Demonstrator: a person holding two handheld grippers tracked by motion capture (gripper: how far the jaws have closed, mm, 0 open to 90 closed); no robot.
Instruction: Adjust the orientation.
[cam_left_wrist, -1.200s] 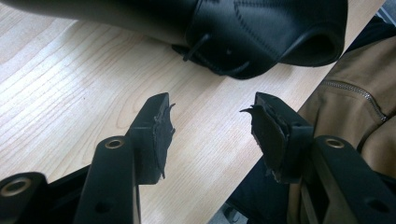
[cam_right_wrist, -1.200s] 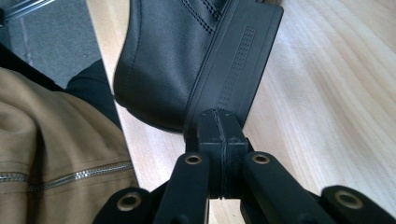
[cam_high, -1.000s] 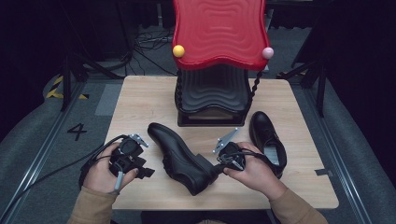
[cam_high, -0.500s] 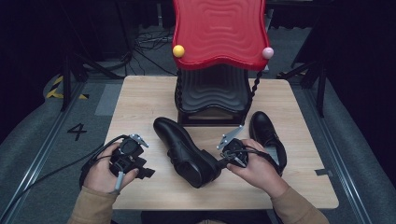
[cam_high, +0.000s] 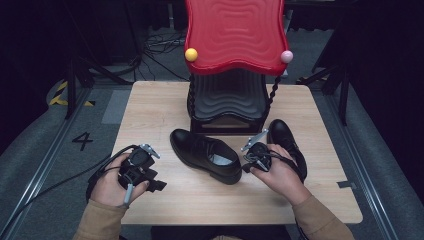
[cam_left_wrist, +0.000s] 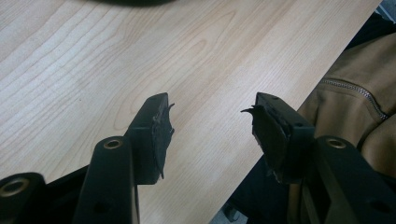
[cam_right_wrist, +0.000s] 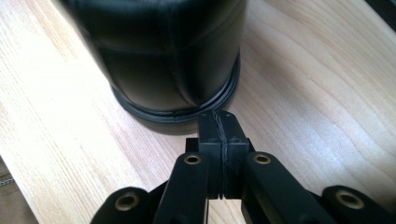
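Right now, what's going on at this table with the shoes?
A person holds a gripper in each hand at a wooden table. The right gripper, jaws shut with nothing between them, presses its tips against the heel of a black shoe in the middle, apparently nudging it. The left gripper hangs open over bare wood. A second black shoe lies beside the right hand, before a red and black stand.

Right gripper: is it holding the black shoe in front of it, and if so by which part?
Nothing is held. The right gripper has its jaws shut on each other, tips against the heel end of the near black shoe. The left gripper is open over bare table.
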